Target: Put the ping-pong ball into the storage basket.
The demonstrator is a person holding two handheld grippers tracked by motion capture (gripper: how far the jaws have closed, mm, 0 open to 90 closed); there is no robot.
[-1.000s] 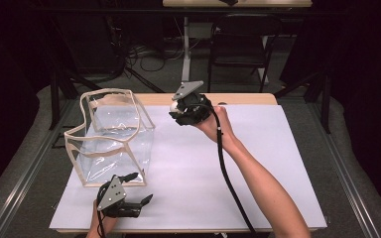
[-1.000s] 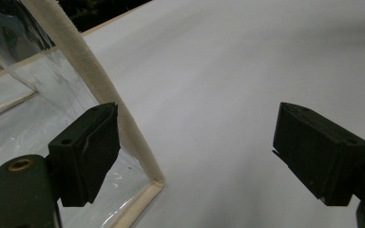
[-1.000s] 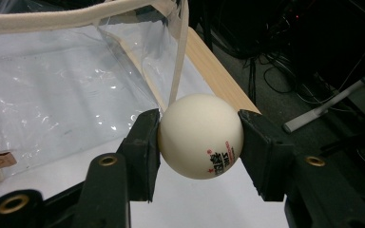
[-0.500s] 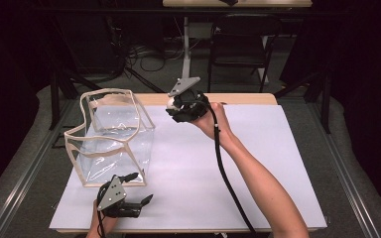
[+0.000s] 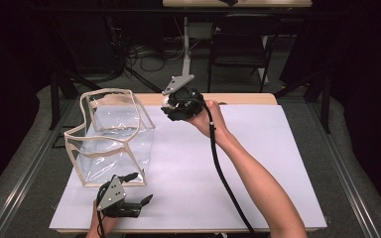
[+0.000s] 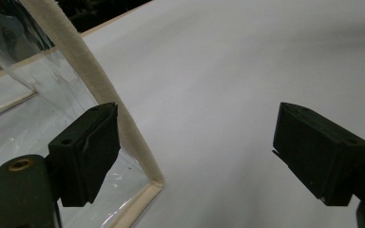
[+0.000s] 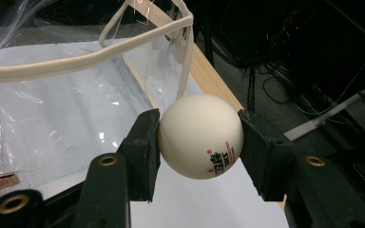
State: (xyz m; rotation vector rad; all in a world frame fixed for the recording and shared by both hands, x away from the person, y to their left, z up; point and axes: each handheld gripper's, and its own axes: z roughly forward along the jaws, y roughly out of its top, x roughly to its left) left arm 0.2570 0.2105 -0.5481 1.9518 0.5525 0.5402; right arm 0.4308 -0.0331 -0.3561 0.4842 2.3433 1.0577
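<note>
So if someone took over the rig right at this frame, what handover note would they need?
Right gripper: shut on a white ping-pong ball, held up near the table's far edge, beside the clear bag.
Left gripper: open, holding nothing, low at the near edge by the bag's near corner.
Bag stands open on the white board, nothing visible inside.
Done: ball picked up.
Left, probably: drop the ball into the bag.

1. White board (image 5: 278, 163) covering most of the wooden table (image 5: 248, 98), whose bare strip shows along the far edge.
2. Dark chair (image 5: 242, 44) on the floor beyond the table's far edge.
3. Tangled cables (image 5: 144, 53) on the floor beyond the far left corner.
4. White pole (image 5: 185, 47) standing upright beside the chair.
</note>
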